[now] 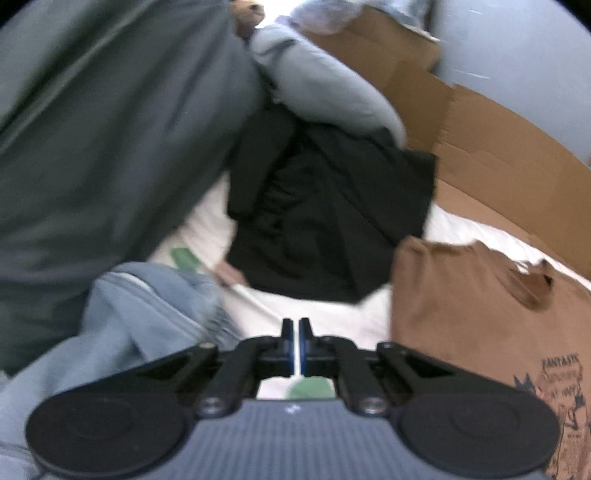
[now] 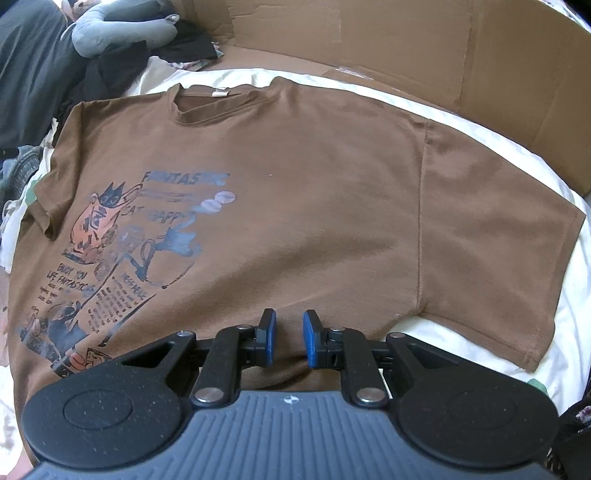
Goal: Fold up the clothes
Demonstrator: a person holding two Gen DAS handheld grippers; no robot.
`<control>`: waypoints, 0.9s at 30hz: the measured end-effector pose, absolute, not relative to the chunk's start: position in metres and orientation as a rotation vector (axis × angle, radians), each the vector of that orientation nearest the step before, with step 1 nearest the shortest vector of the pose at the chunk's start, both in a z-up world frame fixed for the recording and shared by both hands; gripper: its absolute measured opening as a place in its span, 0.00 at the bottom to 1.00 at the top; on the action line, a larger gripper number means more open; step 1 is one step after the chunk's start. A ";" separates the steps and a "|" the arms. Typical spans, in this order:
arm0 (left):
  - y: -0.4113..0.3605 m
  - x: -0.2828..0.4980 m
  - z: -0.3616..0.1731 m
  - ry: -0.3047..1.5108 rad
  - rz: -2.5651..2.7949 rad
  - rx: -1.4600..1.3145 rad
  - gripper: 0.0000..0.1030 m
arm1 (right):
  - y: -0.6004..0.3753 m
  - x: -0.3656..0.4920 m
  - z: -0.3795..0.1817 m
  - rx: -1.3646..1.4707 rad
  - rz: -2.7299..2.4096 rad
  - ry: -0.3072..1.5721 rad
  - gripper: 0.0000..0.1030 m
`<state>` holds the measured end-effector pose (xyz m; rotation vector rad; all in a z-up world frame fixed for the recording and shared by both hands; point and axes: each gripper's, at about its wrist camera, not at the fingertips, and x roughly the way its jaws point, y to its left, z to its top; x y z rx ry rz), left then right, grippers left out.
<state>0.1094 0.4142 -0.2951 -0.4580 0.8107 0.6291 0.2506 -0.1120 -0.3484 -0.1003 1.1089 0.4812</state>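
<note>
Cardboard and a plush toy behind the bed.
A brown cardboard sheet (image 2: pixel 424 48) stands along the white bedsheet's (image 2: pixel 569 306) far edge; a grey plush toy (image 2: pixel 122 31) lies near its left end.

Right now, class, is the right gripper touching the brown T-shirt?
Cannot tell. In the right wrist view the right gripper is open, over the brown T-shirt near its hem, but no contact or gap shows plainly.

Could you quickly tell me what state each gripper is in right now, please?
Left gripper: shut, holding nothing, over the white sheet.
Right gripper: open, empty, over the brown T-shirt.
</note>
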 end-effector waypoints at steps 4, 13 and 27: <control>0.421 0.112 -0.298 0.809 0.608 -0.536 0.08 | -0.109 0.251 -0.348 -0.100 0.487 1.109 0.18; 0.395 0.126 -0.322 0.824 0.500 -0.601 0.31 | -0.110 0.253 -0.344 -0.115 0.479 1.108 0.18; 0.370 0.132 -0.373 0.925 0.435 -0.589 0.27 | -0.098 0.253 -0.342 -0.118 0.506 1.093 0.18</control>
